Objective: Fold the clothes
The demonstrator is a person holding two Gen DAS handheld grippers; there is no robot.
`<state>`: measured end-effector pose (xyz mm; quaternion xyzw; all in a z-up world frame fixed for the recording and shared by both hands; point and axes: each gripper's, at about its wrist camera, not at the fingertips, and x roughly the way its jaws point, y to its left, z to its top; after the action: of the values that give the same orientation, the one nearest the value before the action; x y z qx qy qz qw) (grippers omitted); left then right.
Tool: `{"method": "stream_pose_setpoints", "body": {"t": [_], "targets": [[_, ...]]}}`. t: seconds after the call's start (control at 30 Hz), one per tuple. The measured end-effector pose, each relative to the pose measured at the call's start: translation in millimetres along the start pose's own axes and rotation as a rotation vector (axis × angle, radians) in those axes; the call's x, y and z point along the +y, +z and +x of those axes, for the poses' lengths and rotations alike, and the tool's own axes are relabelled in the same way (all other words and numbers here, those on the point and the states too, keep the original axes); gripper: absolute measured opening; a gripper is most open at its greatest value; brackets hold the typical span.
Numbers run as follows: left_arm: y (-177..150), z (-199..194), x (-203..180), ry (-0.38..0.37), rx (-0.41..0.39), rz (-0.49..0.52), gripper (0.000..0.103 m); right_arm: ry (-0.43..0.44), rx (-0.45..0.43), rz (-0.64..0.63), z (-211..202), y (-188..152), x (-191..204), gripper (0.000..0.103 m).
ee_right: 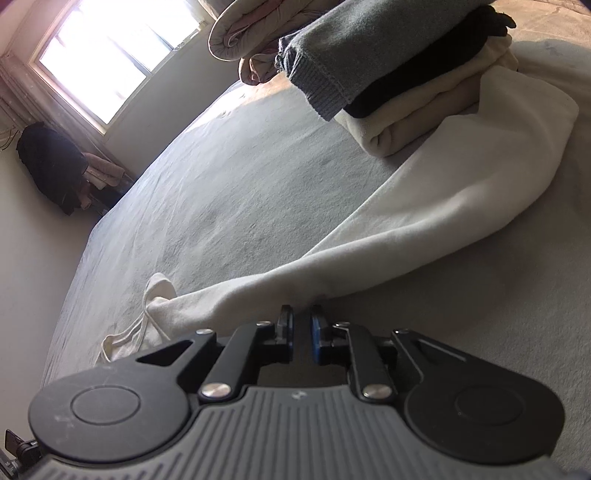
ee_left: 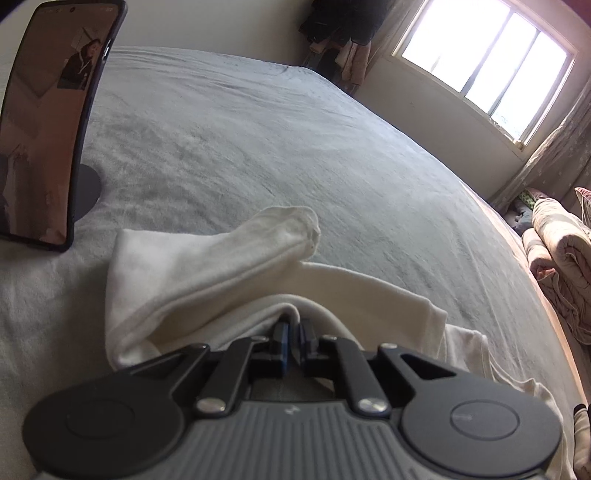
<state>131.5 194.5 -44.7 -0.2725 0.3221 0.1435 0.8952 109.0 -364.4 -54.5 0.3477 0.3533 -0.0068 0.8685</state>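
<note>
Cream-white garment (ee_left: 207, 266) spread low on the grey bed (ee_left: 295, 147), one sleeve cuff (ee_left: 295, 225) raised and pointing away from the left tongs (ee_left: 293, 328), a thick folded edge running right under those tongs. In the right wrist view, same garment (ee_right: 443, 199) stretched as a long pale band across the bed (ee_right: 221, 192), its drawstring end (ee_right: 147, 314) lying loose just left of the right tongs (ee_right: 303, 325).

No containers in view; nearest thing to one, a stack of folded clothes (ee_right: 406, 74) beyond the garment: grey knit on top, a black layer under it, cream layers at the bottom, the stack touching the garment's far end. Behind the stack, a rolled pinkish quilt (ee_right: 251, 33).

Left tongs drawn almost together, blue-padded fingers (ee_left: 282, 332) pinching the cream fold of the garment between them. Right tongs nearly closed with a thin gap between the pads, tips right at the garment's lower edge; whether any cloth is caught there, impossible to tell.

Left of the garment, a phone (ee_left: 55, 122) propped upright on a round dark stand. Beyond the bed, a bright window (ee_left: 487, 62), dark clothes hanging (ee_left: 340, 29) in the corner beside it
</note>
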Motion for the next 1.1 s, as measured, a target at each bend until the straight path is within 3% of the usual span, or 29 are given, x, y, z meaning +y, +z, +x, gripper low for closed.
{"method": "stream_pose_setpoints", "body": {"t": [0.03, 0.1, 0.2, 0.37, 0.43, 0.47, 0.5, 0.7, 0.8, 0.83, 0.87, 0.93, 1.0, 1.1], "targets": [[0, -1, -1, -0.011, 0.017, -0.002, 0.015, 0.017, 0.015, 0.002, 1, -1, 2, 0.020], [-3, -2, -4, -0.061, 0.057, -0.010, 0.024, 0.046, 0.013, -0.013, 2, -5, 6, 0.044], [-9, 2, -10, -0.107, 0.098, -0.011, 0.025, 0.066, 0.005, -0.037, 3, -10, 12, 0.055], [-13, 14, -14, -0.135, 0.099, 0.016, 0.025, 0.062, 0.000, 0.007, 14, -3, 12, 0.053], [-12, 15, -15, -0.125, 0.091, 0.035, 0.011, 0.055, -0.017, 0.009, 15, 2, 11, 0.048], [-12, 15, -16, -0.120, 0.087, 0.045, 0.004, 0.050, -0.028, 0.006, 15, 4, 11, 0.027], [-12, 15, -17, -0.115, 0.082, 0.055, 0.004, 0.046, -0.040, 0.002, 15, 6, 11, 0.010], [-9, 16, -21, -0.084, 0.058, 0.113, 0.004, 0.020, -0.106, -0.018, 15, 20, 10, 0.008], [-8, 17, -23, -0.068, 0.045, 0.142, 0.005, -0.030, -0.087, -0.076, 22, 18, 18, 0.009], [-7, 16, -21, -0.074, 0.060, 0.137, 0.006, -0.035, -0.071, -0.082, 21, 15, 19, 0.010], [-5, 15, -20, -0.083, 0.078, 0.130, 0.008, -0.041, -0.055, -0.087, 20, 13, 21, 0.017], [-2, 13, -16, -0.130, 0.144, 0.125, 0.018, -0.046, -0.021, -0.097, 18, 7, 23, 0.020], [-1, 9, -13, -0.184, 0.190, 0.120, 0.028, -0.039, 0.021, -0.106, 12, 1, 22, 0.031], [-4, 5, -8, -0.236, 0.246, 0.126, 0.028, -0.037, 0.070, -0.119, 0, -7, 21, 0.032]]}}
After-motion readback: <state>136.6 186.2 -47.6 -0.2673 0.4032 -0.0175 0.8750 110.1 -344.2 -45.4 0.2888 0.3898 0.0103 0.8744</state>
